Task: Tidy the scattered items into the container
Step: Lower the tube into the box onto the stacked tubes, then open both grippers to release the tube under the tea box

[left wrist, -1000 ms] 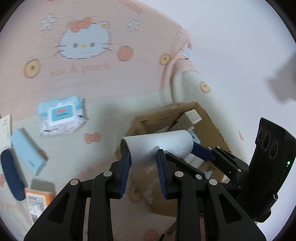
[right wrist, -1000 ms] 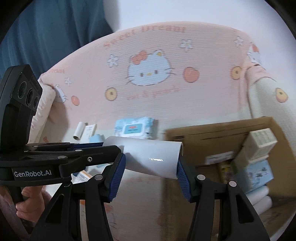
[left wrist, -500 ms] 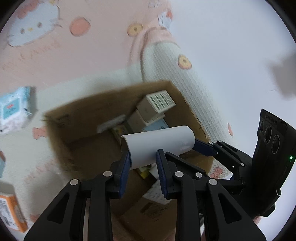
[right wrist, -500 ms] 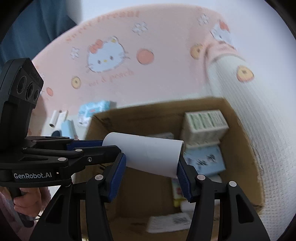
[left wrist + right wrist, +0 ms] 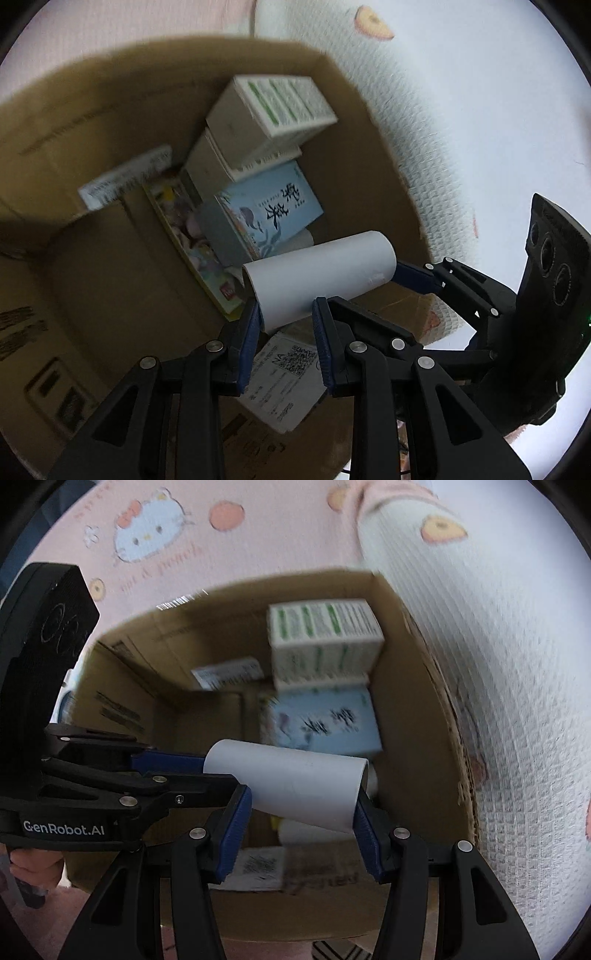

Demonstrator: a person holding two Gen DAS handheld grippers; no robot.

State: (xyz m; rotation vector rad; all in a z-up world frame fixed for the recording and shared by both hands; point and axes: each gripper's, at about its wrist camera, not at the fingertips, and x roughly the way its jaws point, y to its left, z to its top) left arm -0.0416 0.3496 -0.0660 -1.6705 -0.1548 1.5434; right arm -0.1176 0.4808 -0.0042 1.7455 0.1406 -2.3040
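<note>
Both grippers hold one white paper roll (image 5: 321,273) above the open cardboard box (image 5: 354,110). My left gripper (image 5: 286,325) is shut across one end of the roll. My right gripper (image 5: 301,823) clamps the roll (image 5: 295,782) lengthwise, one pad on each end. The box (image 5: 417,716) holds a white and green carton (image 5: 280,99), a light blue carton (image 5: 269,214), a flat colourful packet (image 5: 195,251) and a white label sheet (image 5: 284,380). The roll hangs over the near right part of the box interior.
The box stands on a pink Hello Kitty blanket (image 5: 155,528) beside a white ribbed cushion (image 5: 498,664). Another white roll (image 5: 306,830) lies in the box under the held one. The person's hand (image 5: 33,867) grips the left gripper's handle.
Both grippers carried the roll from over the blanket to above the box interior and lower into it. The loose items on the blanket have left both views.
</note>
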